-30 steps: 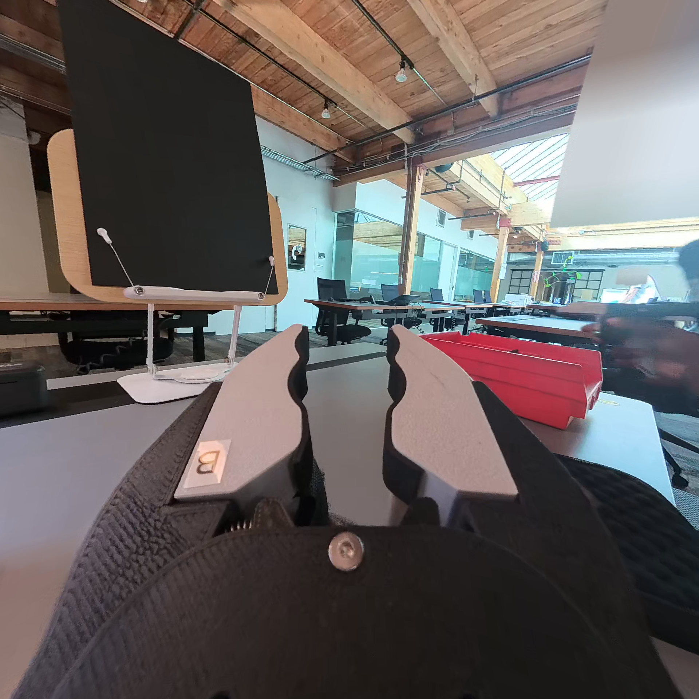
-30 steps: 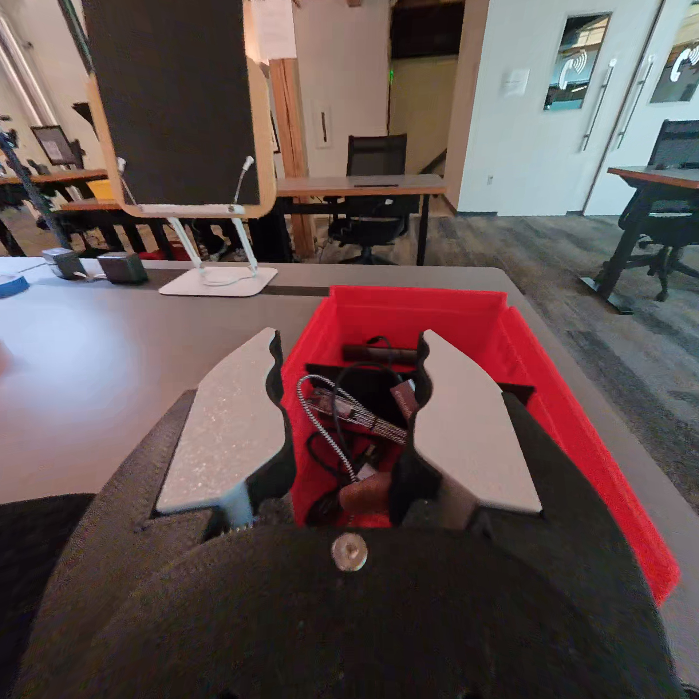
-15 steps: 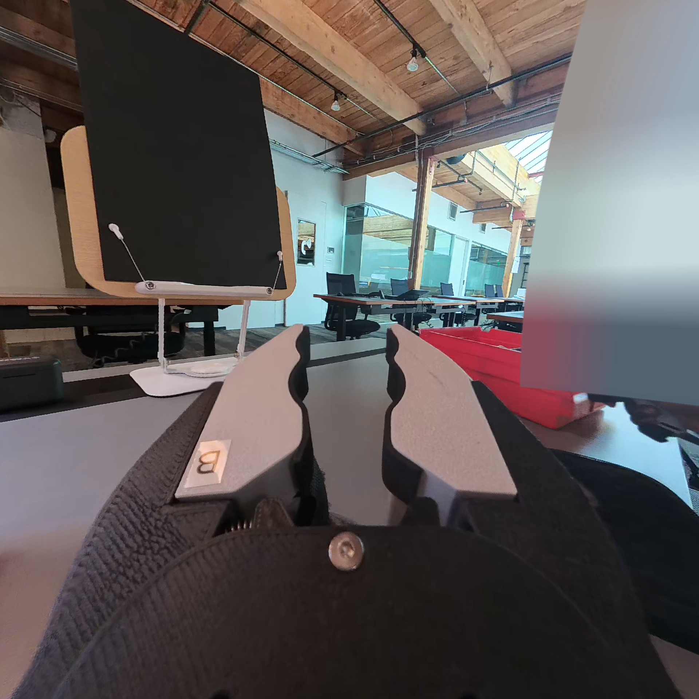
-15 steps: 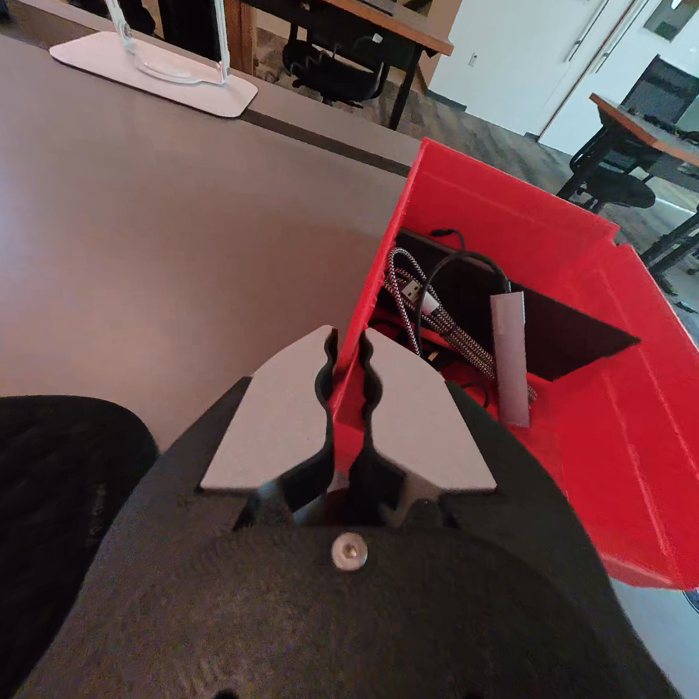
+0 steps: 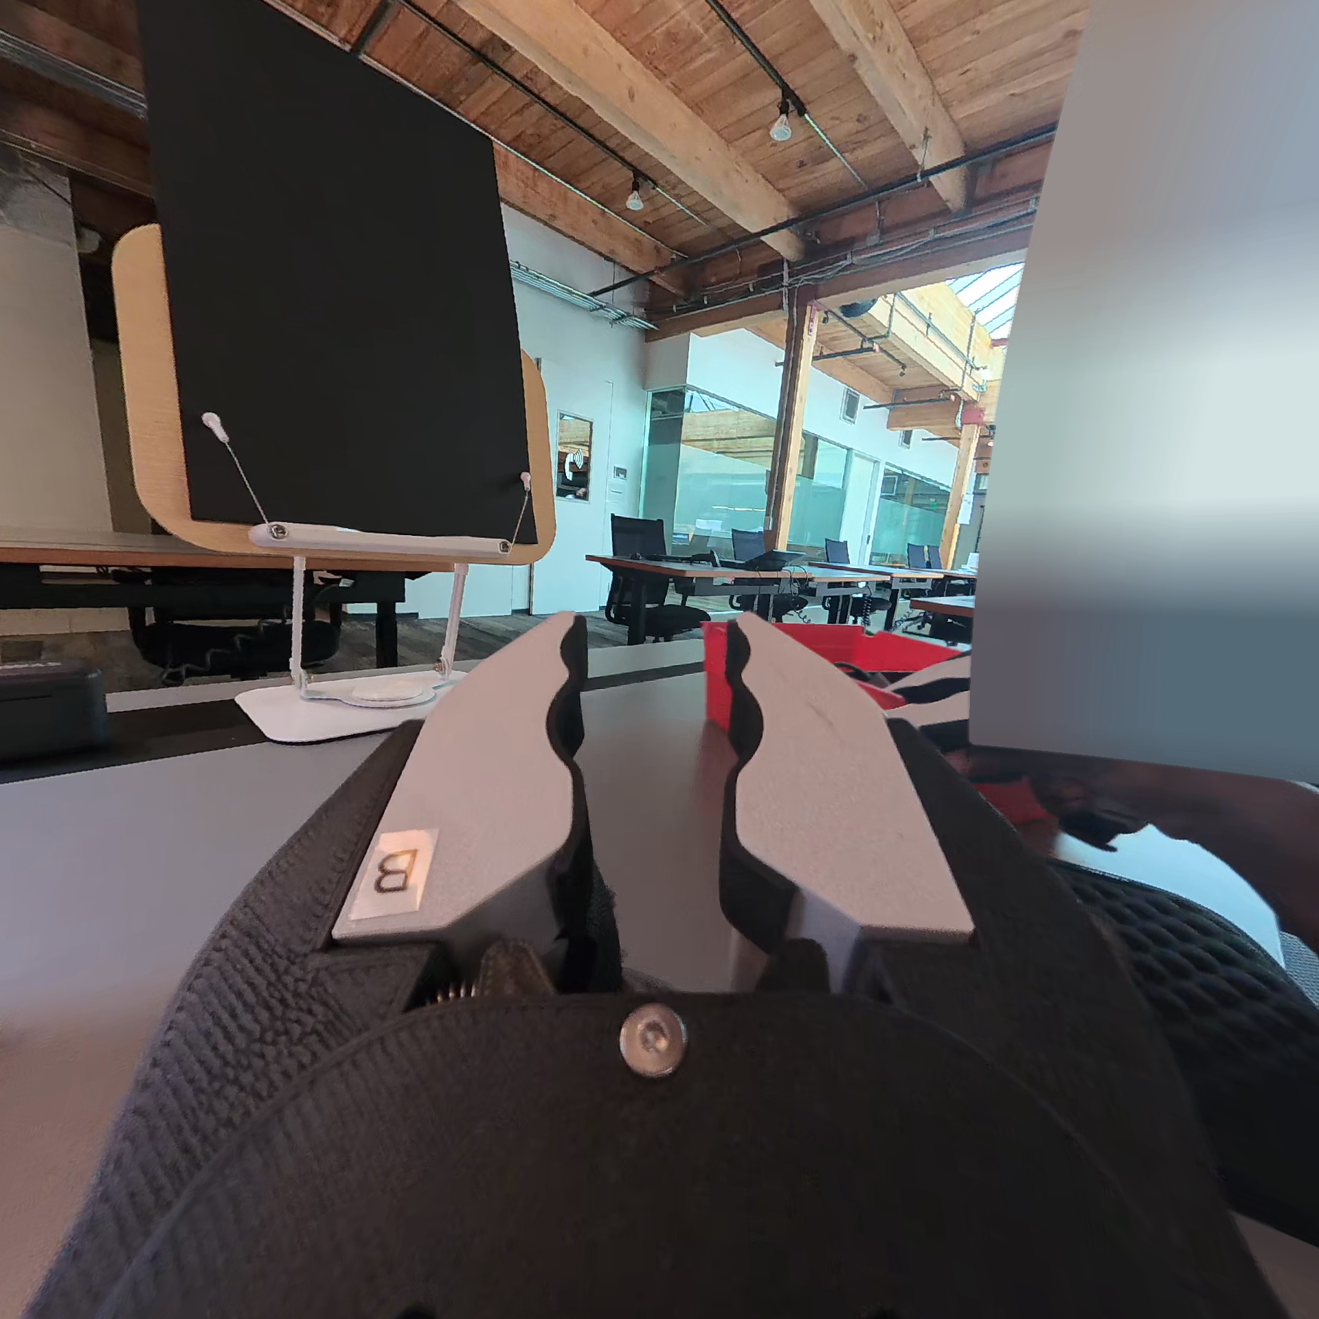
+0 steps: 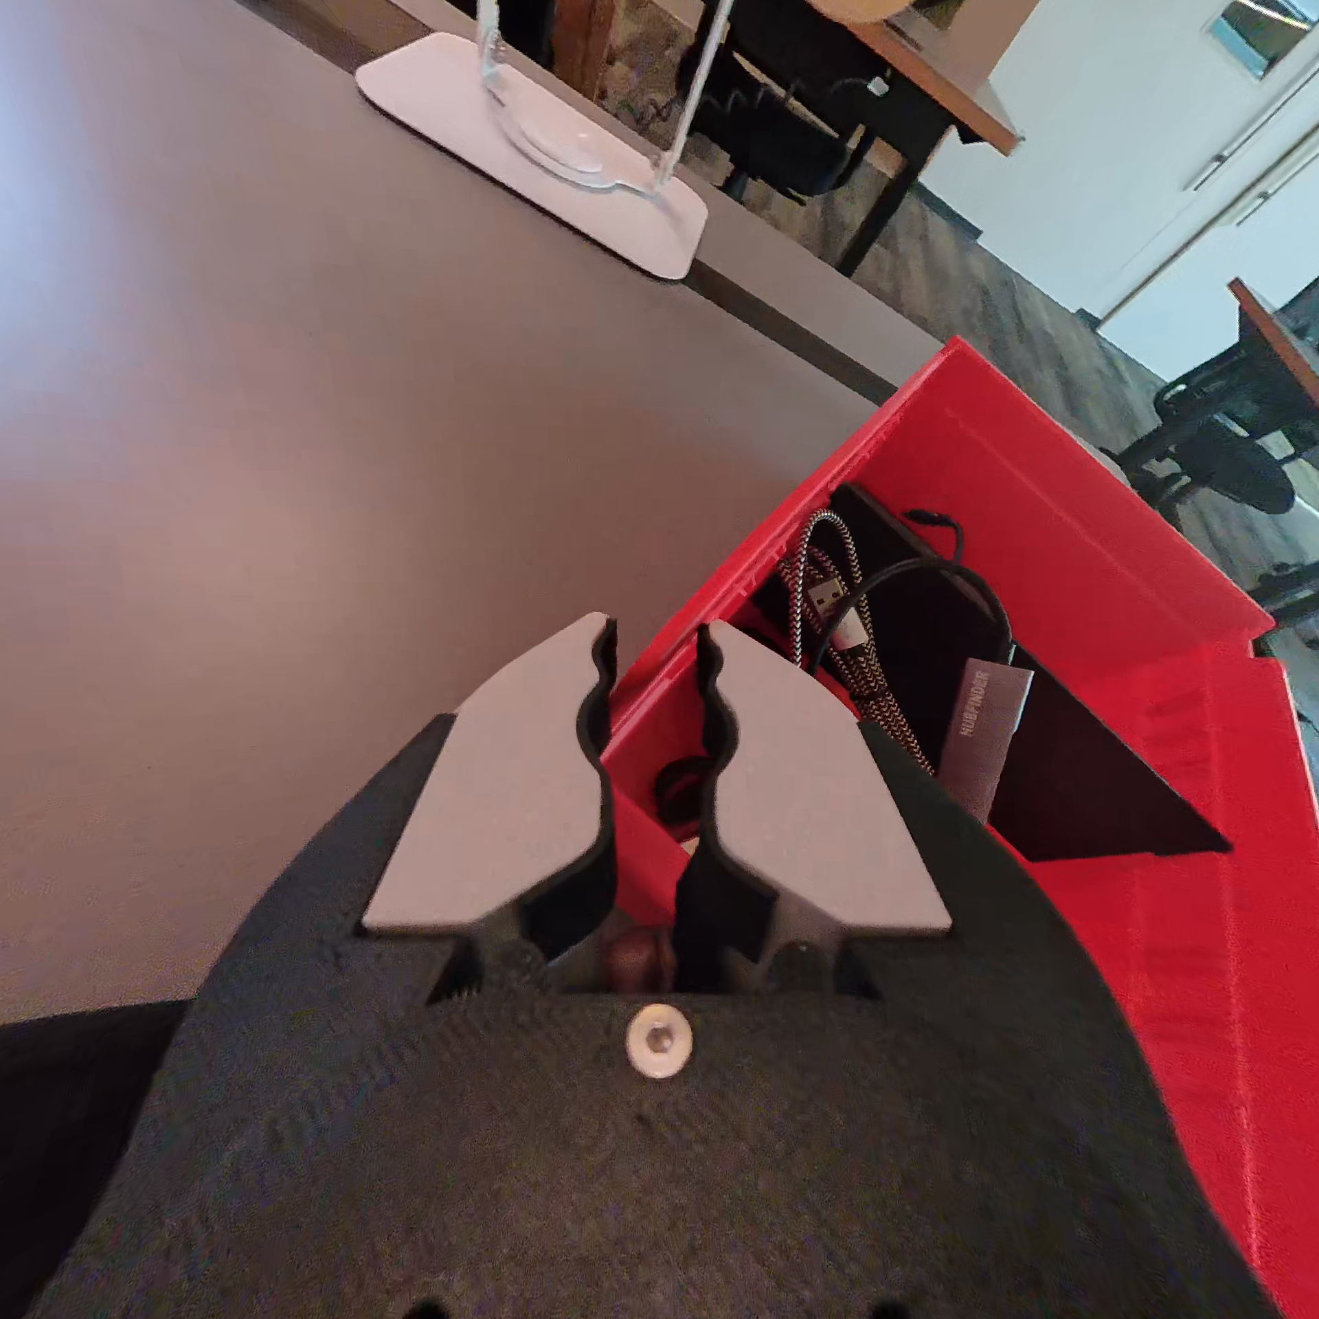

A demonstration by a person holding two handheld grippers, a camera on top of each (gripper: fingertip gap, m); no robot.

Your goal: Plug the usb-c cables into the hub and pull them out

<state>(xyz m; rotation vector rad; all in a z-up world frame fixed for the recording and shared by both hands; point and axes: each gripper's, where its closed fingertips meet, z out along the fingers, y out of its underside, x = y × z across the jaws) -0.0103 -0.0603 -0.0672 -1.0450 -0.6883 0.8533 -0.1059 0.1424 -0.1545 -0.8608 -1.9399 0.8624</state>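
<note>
A red bin stands on the grey table. In it lie a grey usb hub, a black-and-white braided cable, a thin black cable and a black sheet. My right gripper straddles the bin's left wall, one finger inside and one outside, shut on it. My left gripper is open and empty, low over the table. It points at the bin's near corner.
A white stand base sits at the table's far edge. It carries a black board on a wooden panel. A black box is at the far left. A person's arm is at the right of the left wrist view. Spacing between my two grippers at the tips: around 25 cm.
My right gripper came down over the bin's left wall and closed on it. The bin has slid left, nearer my left gripper, which has stayed open and almost still.
</note>
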